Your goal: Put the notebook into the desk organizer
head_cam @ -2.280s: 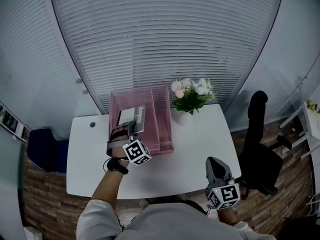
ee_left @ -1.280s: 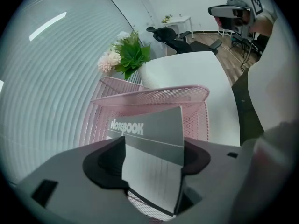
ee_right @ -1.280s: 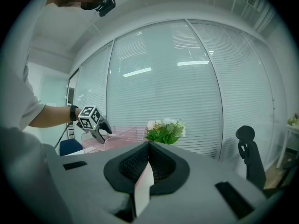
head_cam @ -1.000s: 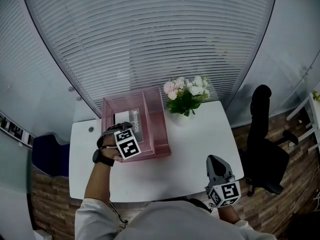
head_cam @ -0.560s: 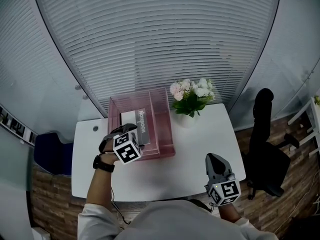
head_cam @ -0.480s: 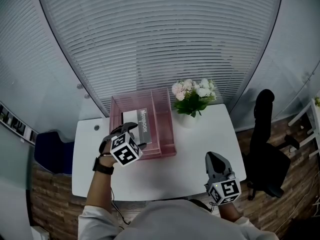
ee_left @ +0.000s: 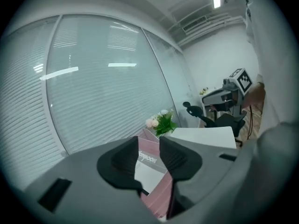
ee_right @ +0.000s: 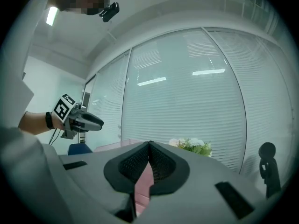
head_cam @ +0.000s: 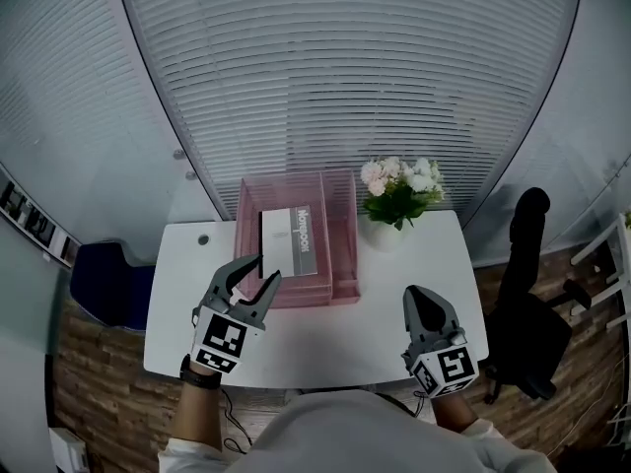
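Notebook [head_cam: 288, 244] in organizer [head_cam: 342, 286], beyond empty, closing L hand-held gripper [head_cam: 268, 268].

White table [head_cam: 325, 338] in view: pink desk organizer [head_cam: 341, 264] sits at twelve o'clock by the back edge, vase of flowers [head_cam: 386, 235] just beside it at two o'clock (touching? can't tell), small dark grommet [head_cam: 203, 239] at ten o'clock.

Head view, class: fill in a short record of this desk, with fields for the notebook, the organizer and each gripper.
notebook: inside the pink desk organizer, printed cover showing
desk organizer: on the white table, beside the flowers
left gripper: in front of the organizer, jaws closing, nothing between them
right gripper: shut, empty, over the table's near right corner
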Demonstrator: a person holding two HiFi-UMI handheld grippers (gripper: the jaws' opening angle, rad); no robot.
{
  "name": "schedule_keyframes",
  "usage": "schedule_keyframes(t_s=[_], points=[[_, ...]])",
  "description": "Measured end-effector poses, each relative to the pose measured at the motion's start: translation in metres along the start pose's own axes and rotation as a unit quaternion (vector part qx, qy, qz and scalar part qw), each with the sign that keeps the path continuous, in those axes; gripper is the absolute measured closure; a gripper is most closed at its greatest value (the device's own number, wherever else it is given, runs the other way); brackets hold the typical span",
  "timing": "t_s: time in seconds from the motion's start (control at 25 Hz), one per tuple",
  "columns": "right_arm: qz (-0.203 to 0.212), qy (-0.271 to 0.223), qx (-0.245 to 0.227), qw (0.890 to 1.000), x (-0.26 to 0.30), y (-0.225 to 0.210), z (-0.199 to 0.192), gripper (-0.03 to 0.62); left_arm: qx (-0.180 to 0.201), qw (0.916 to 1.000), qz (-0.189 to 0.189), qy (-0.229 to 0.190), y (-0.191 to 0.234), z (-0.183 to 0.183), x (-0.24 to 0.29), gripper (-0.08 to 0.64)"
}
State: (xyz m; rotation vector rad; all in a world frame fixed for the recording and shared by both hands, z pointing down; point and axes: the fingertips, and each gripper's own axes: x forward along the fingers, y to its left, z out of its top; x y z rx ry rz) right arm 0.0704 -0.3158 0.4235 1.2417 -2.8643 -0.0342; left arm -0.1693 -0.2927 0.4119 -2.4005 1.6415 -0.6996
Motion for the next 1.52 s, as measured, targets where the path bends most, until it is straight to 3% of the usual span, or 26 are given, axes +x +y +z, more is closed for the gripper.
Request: schedule_keyframes(t_s=[0.2,0.44,0.72,1.52], points=[[0.015,-0.010,-0.017,1.000,0.005,0.021,0.011,0.578,-0.062,0.9945,0.068,-0.050,0.008,-0.007,-0.045,0.519],[0.019,-0.020,-0.033,0.999,0.009,0.034,0.020,0.580,-0.156,0.9779,0.109,-0.086,0.012,-0.031,-0.076,0.552],[0.013,-0.019,-0.034,0.999,0.002,0.043,0.019,0.581,-0.165,0.9756,0.107,-0.097,0.007,-0.034,-0.086,0.552],[-0.020,-0.021,-0.028,0.999,-0.015,0.039,0.015,0.581,-0.164,0.9788,0.073,-0.099,0.002,-0.032,-0.078,0.552]])
